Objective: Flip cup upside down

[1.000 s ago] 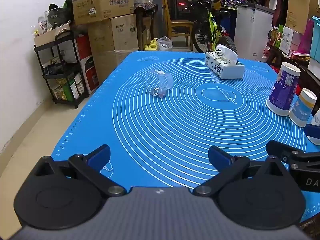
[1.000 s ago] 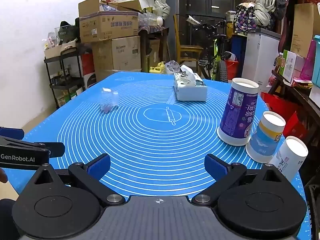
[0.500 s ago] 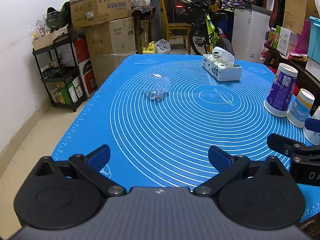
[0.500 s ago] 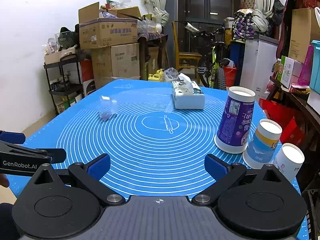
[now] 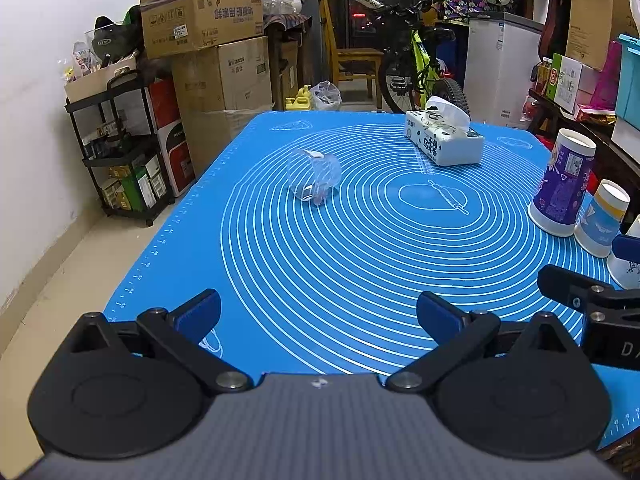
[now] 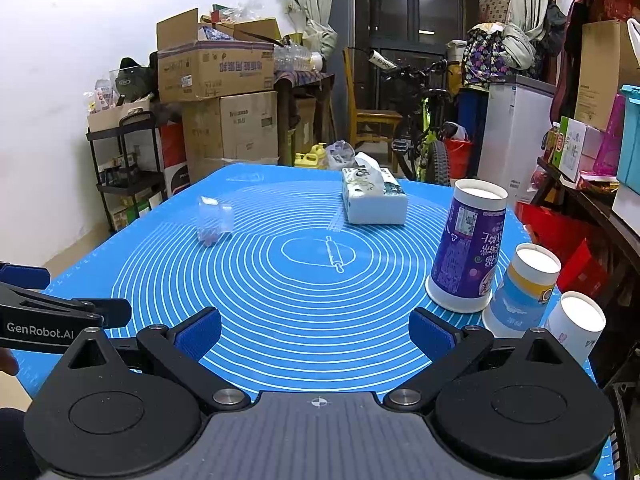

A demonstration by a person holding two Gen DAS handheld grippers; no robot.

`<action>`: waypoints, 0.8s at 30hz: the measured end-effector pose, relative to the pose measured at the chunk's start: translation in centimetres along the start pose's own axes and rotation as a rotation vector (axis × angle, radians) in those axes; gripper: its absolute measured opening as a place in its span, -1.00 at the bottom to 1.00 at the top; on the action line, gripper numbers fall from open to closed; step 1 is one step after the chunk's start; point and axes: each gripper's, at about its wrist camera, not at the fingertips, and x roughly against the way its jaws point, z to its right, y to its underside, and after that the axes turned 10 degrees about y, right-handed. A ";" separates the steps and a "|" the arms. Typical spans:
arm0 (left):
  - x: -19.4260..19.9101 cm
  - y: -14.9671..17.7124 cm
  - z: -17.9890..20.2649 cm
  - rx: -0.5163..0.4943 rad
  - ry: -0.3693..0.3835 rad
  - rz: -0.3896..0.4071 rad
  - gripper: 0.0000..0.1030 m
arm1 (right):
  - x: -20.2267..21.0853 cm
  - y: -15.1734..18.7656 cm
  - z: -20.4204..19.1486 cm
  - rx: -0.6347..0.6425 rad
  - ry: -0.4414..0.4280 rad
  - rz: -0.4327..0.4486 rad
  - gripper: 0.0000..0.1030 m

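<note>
A clear plastic cup (image 5: 316, 178) lies on its side on the blue mat (image 5: 340, 264), far ahead of my left gripper (image 5: 318, 314); it also shows in the right wrist view (image 6: 214, 220) at the mat's left. Three paper cups stand upside down at the right edge: a tall purple one (image 6: 468, 246), a blue and yellow one (image 6: 524, 290) and a white one (image 6: 576, 326). My left gripper is open and empty near the front edge. My right gripper (image 6: 316, 334) is open and empty, to the left of the paper cups.
A tissue box (image 6: 374, 198) sits at the back of the mat. Cardboard boxes (image 5: 204, 12), a black shelf (image 5: 120, 148), a bicycle (image 5: 416, 60) and a white freezer (image 5: 502, 64) stand beyond the table. A cluttered shelf (image 6: 592, 176) runs along the right.
Both grippers have drawn back and risen slightly, so the table looks a little farther off. Both stay open. The cups have not moved.
</note>
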 end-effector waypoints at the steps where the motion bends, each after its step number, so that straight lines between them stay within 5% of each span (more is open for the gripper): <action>1: 0.0 0.0 0.0 0.000 0.000 0.000 0.99 | 0.0 0.0 0.0 -0.001 0.000 -0.002 0.94; 24: -0.2 0.1 -0.6 0.005 -0.004 -0.002 0.99 | -0.2 0.0 0.1 -0.002 0.001 -0.008 0.94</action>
